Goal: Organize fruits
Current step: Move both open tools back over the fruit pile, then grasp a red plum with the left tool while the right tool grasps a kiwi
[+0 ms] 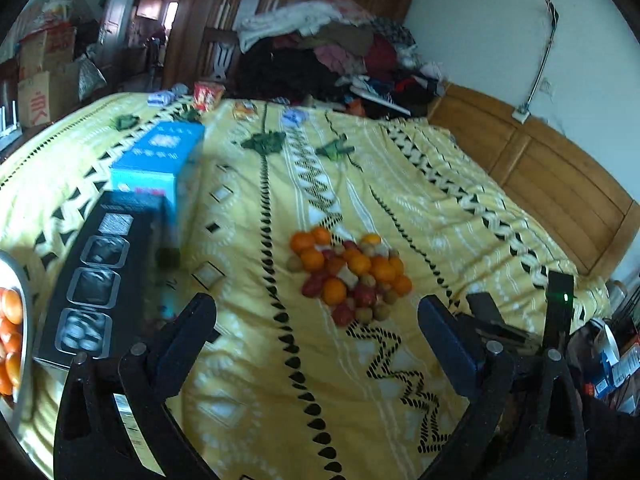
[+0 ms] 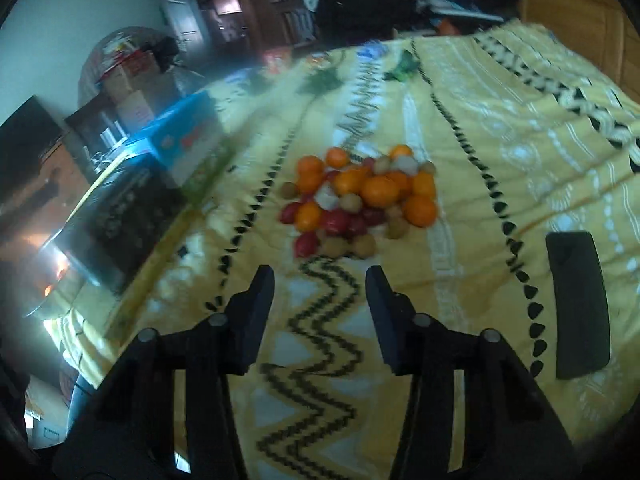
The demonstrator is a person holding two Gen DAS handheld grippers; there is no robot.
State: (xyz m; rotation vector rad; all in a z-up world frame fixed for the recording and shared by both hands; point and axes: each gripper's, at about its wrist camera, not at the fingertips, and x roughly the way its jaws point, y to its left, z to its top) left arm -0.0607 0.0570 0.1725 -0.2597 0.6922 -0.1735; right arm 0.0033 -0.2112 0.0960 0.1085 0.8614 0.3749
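A pile of mixed fruit [image 1: 348, 272] lies on the yellow patterned bedspread [image 1: 420, 216]: oranges, small red fruits and small brown round ones. It also shows in the right wrist view [image 2: 360, 196]. My left gripper [image 1: 316, 320] is open and empty, a little short of the pile. My right gripper [image 2: 320, 280] is open and empty, just before the pile's near edge. A metal bowl [image 1: 24, 300] with oranges in it sits at the far left of the left wrist view.
A black box [image 1: 100, 280] and a blue box [image 1: 160, 164] lie left of the pile. A black flat object [image 2: 578, 304] lies on the bedspread to the right. Clothes are piled [image 1: 328, 52] at the far end. A wooden headboard [image 1: 540, 176] is at the right.
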